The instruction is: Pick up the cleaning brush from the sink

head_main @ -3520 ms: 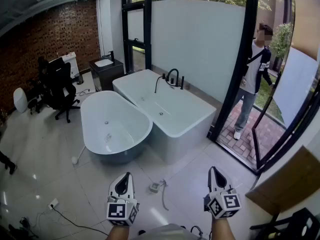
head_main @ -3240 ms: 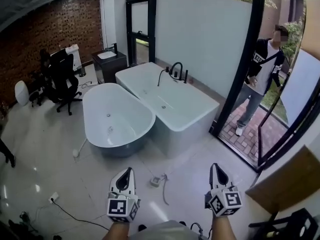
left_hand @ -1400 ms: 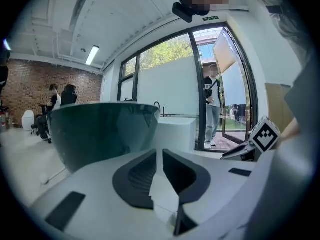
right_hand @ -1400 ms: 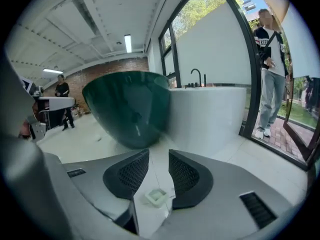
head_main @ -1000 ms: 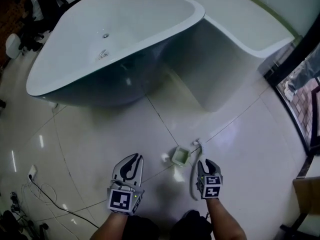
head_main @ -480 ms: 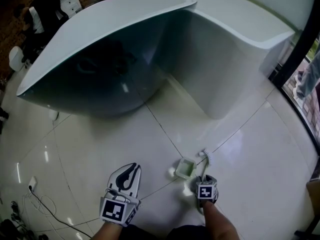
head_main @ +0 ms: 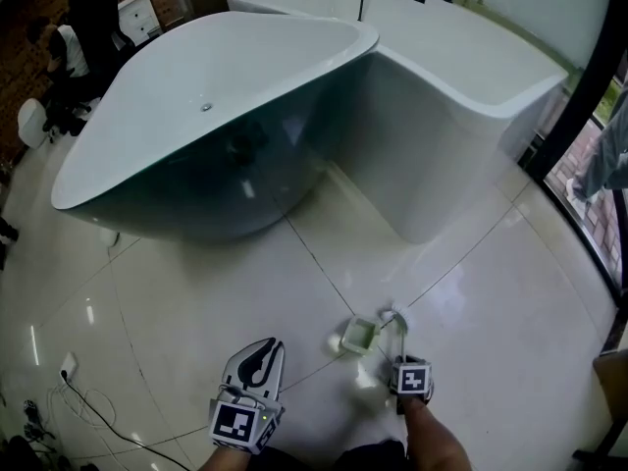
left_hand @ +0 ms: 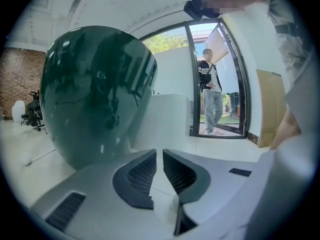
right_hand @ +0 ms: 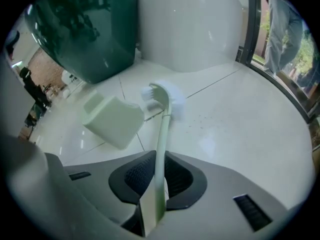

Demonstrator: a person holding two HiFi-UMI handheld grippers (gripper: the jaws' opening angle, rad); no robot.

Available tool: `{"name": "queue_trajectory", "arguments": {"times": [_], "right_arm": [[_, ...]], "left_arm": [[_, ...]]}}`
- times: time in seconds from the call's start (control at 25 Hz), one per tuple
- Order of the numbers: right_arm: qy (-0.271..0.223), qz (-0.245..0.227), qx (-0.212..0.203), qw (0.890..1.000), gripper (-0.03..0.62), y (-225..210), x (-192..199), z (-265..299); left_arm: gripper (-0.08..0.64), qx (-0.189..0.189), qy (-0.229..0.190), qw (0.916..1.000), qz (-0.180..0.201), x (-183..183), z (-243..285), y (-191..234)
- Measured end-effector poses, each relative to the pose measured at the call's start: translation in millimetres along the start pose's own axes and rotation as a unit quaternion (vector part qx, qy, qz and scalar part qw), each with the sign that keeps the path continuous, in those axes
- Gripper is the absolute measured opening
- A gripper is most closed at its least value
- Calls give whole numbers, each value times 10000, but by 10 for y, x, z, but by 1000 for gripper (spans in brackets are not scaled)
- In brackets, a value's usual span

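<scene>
The cleaning brush (right_hand: pixel 163 129) is pale green with a white bristle head, and it lies on the tiled floor beside a light green box-shaped holder (right_hand: pixel 112 119), not in a sink. My right gripper (right_hand: pixel 159 171) points steeply down, its jaws closing, and both pads press on the brush handle. In the head view the brush (head_main: pixel 394 320) and holder (head_main: pixel 358 336) sit just ahead of the right gripper (head_main: pixel 403 359). My left gripper (head_main: pixel 263 349) hovers to the left, shut with nothing held; its own view shows the left gripper (left_hand: pixel 159 156) aimed at the dark green tub.
A dark green oval bathtub (head_main: pixel 196 155) and a white rectangular tub (head_main: pixel 461 77) stand just ahead. A black-framed glass door (head_main: pixel 589 106) is at the right, with a person (left_hand: pixel 210 99) outside. A cable (head_main: pixel 88 391) lies on the floor at the left.
I have come up to the tubs and bent down to the floor. The right gripper dropped onto the brush handle and closed on it. The left gripper barely moved.
</scene>
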State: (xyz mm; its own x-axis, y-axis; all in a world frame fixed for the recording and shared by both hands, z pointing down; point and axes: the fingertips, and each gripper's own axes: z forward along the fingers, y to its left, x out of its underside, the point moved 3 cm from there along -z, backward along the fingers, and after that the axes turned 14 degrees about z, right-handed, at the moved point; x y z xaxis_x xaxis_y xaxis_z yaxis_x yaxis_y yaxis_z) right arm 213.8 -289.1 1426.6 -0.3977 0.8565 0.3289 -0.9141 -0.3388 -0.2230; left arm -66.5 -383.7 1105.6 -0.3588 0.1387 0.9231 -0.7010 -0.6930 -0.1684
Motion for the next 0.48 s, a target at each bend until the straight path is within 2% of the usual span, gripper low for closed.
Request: {"name": "queue_trajectory", "arguments": {"times": [0.12,0.24,0.48], "right_arm": [[-270,-139,-270,9992,32,94,-202,-605],[-682,-406,-570,9952,32,315,-455,-1402],[-1295,-907,-1491,9761,32,1278,-915,-3943]], "left_arm": [[37,23,11,9999,-97,-238,-192,-89],[37,29,-8,10000,-33,-579,-509,-51],[37,-73,11,9999,118,-2139,-1678,316]]}}
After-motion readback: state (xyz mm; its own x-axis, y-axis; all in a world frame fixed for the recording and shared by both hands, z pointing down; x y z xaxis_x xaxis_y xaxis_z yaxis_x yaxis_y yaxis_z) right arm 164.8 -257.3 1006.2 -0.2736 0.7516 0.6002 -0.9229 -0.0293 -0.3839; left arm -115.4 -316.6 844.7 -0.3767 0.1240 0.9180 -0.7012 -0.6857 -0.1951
